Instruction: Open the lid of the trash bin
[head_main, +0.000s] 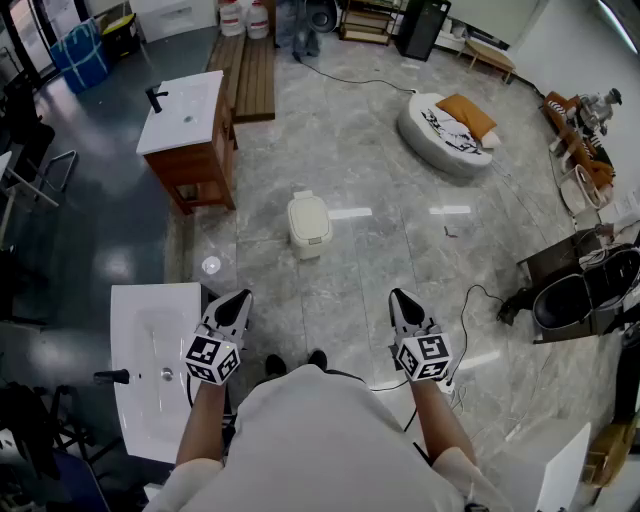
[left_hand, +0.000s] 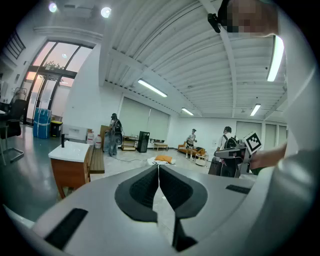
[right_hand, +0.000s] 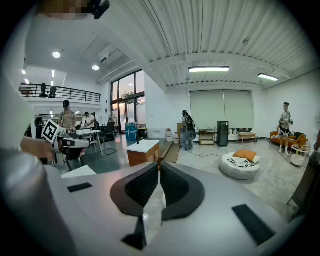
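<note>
The trash bin (head_main: 309, 224) is a small cream box with its lid down, standing on the marble floor ahead of me, midway between my hands. My left gripper (head_main: 235, 303) and right gripper (head_main: 402, 300) are held out level at waist height, well short of the bin and to either side of it. In the left gripper view the left gripper (left_hand: 158, 166) has its dark pads pressed together on nothing. The right gripper (right_hand: 159, 165) also shows its pads meeting at the tips, with nothing between them. Neither gripper view shows the bin.
A wooden vanity with a white sink top (head_main: 188, 130) stands at the back left of the bin. A second white basin (head_main: 150, 360) is close at my left. A round white cushion (head_main: 447, 130) lies at the back right, dark furniture (head_main: 585, 295) at the right, and a cable (head_main: 468, 305) runs over the floor.
</note>
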